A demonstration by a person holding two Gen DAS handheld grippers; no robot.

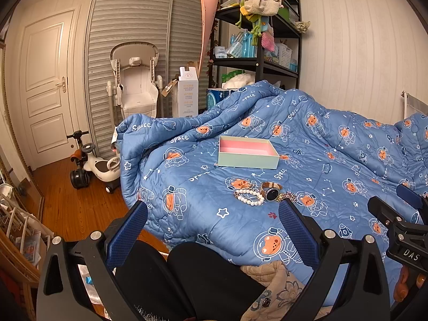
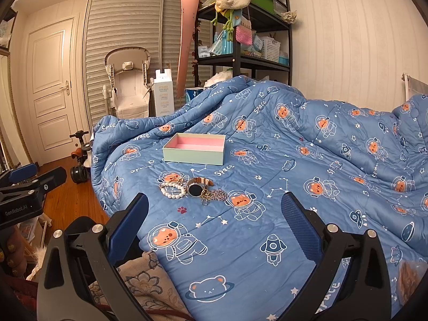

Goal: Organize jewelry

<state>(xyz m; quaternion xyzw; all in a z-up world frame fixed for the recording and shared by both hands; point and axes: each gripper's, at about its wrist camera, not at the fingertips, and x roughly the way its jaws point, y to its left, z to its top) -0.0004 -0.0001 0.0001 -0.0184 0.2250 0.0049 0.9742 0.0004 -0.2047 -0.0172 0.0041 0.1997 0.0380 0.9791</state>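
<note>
An open pale-green box (image 1: 247, 157) (image 2: 194, 155) with a pink, bare inside sits on the blue quilt (image 1: 334, 160) (image 2: 294, 160). In front of it lies a small heap of jewelry: a pearl bracelet (image 1: 249, 197) (image 2: 172, 189), a round dark-faced watch (image 1: 271, 192) (image 2: 196, 187) and a chain (image 1: 288, 195) (image 2: 215, 195). My left gripper (image 1: 212, 207) is open, held short of the heap with nothing between its fingers. My right gripper (image 2: 214, 200) is open too, just short of the chain. Each gripper shows at the edge of the other's view.
The quilt is bunched into folds behind the box. A black shelf rack (image 1: 256, 40) with hanging knitted bags stands behind the bed. On the wooden floor at left are a ride-on toy (image 1: 93, 165), a baby seat (image 1: 135, 80) and a white door (image 1: 45, 85). A person's dark-clad legs (image 1: 187, 281) are below my left gripper.
</note>
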